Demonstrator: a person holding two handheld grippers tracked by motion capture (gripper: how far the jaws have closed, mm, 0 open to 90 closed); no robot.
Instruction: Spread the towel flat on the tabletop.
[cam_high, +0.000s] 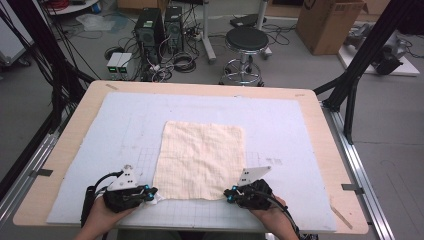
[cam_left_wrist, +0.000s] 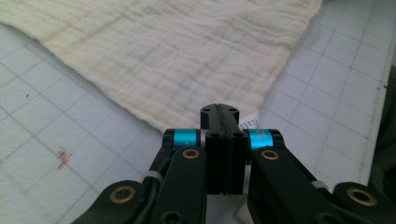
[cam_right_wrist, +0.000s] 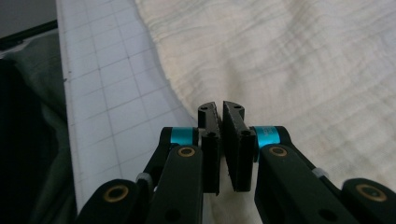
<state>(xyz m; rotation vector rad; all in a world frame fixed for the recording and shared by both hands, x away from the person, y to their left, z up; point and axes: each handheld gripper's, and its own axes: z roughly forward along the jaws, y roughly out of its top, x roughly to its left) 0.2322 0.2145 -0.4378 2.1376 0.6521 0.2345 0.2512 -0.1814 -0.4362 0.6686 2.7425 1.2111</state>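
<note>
High view: a cream muslin cloth (cam_high: 201, 159) is laid flat on the white gridded mat (cam_high: 300, 130), roughly at the mat's middle and reaching toward its near edge. Both near corners of the cloth are taken up. The left gripper (cam_high: 151, 195) is set at the cloth's near left corner and the right gripper (cam_high: 228, 194) at its near right corner, each held in a hand coming in from below the cloth's near hem.

In the left gripper view the jaws are pressed fully together over the corner of the cloth (cam_left_wrist: 163, 51), with a small white label (cam_left_wrist: 250, 122) showing just beside them at the hem. In the right gripper view the jaws are nearly closed, a thin slit being left between their tips, and the hem of the cloth (cam_right_wrist: 299, 60) is pinched low between them.

The main risk is judged to be a shallow bite. Only the very edge of the thin weave seems to be caught on either side, so a corner could be pulled free once the cloth is lifted, and the fold would be skewed. The right grip looks the weaker, being less tightly shut. If the two corners are raised unevenly, the cloth could be dragged across the mat or wrinkled instead of being folded cleanly. The mat rests on a wooden table (cam_high: 60, 150), beyond the cloth's far edge.
</note>
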